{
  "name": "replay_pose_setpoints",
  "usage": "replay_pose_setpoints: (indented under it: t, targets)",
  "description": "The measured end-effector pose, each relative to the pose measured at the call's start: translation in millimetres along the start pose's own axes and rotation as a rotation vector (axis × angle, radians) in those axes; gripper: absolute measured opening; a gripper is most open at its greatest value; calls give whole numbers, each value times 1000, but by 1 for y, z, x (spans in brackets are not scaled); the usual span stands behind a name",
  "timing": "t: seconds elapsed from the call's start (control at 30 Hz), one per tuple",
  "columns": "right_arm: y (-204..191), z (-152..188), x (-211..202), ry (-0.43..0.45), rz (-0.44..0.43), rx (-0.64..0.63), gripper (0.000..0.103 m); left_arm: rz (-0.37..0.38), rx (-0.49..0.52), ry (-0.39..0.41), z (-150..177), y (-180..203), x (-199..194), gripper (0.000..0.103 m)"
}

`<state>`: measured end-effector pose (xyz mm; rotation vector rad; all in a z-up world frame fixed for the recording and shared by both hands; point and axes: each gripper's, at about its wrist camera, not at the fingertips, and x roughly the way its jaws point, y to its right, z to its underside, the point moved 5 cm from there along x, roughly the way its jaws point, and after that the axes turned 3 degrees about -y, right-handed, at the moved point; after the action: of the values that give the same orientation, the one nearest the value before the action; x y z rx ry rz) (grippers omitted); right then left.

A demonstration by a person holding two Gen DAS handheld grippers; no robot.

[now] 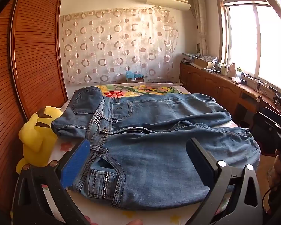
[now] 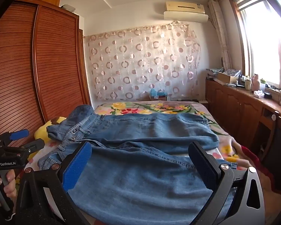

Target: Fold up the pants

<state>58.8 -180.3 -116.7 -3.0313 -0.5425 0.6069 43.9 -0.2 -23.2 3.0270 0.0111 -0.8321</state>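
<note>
Blue-padded fingers of the left gripper point(image 1: 138, 161) stand spread wide over the waistband end of the jeans point(image 1: 149, 131), pinching nothing. Likewise the right gripper point(image 2: 140, 166) is spread apart above a leg of the jeans point(image 2: 140, 146), empty.

Those jeans lie spread flat on the bed point(image 1: 140, 89), both legs running toward the window side, the waist part folded back near the wardrobe. A floral bedspread point(image 2: 149, 107) shows beyond the jeans. Just beside the waistband sits a yellow plush toy point(image 1: 35, 136), between the jeans and the slatted wooden wardrobe point(image 1: 33, 46). Behind the bed hangs a curtain with ring patterns point(image 2: 142, 63), with an air conditioner point(image 2: 185, 11) above it. Past the leg cuffs runs a low wooden cabinet point(image 2: 234, 105) cluttered with small items, under a bright window point(image 1: 256, 43).
</note>
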Motion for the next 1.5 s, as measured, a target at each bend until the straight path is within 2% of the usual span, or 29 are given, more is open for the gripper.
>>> replay_pose_setpoints:
  t: [1.5]
  targets:
    - [1, 2, 1, -7, 3, 4, 103, 5, -12, -1, 1, -3, -1, 103]
